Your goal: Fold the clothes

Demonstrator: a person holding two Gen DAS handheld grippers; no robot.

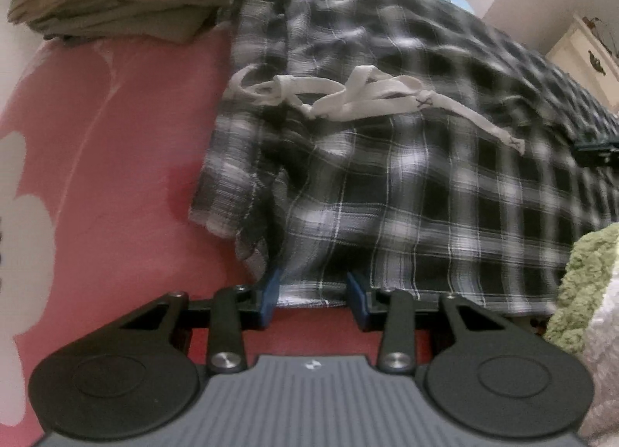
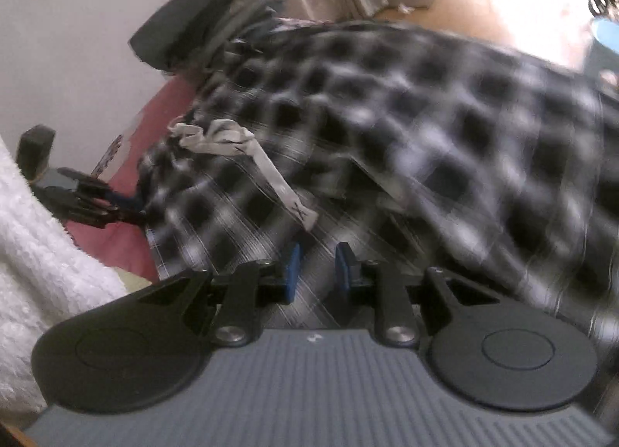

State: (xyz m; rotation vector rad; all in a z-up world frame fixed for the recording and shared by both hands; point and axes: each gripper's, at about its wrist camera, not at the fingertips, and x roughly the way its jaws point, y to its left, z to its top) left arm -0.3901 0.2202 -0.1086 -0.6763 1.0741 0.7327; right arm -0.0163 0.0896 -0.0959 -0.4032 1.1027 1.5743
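A black-and-white plaid garment [image 1: 387, 184] with a white drawstring [image 1: 348, 95] lies spread over a pink sheet with white flowers [image 1: 96, 176], filling the left wrist view from about 12 to 4 o'clock. At 11 o'clock sits a stack of folded khaki and green clothes [image 1: 116, 2], touching the plaid's far edge. The left tool [image 1: 315, 292], at 6 o'clock, has its blue pads [image 1: 271, 292] partly open, with the garment's near hem lying between them; whether they press on it cannot be told. In the blurred right wrist view, the right tool [image 2: 317, 273] hovers over the plaid cloth [image 2: 387, 130], jaws narrowly apart and gripping nothing. A green fuzzy fabric [image 1: 584, 284] sits at 4 o'clock.
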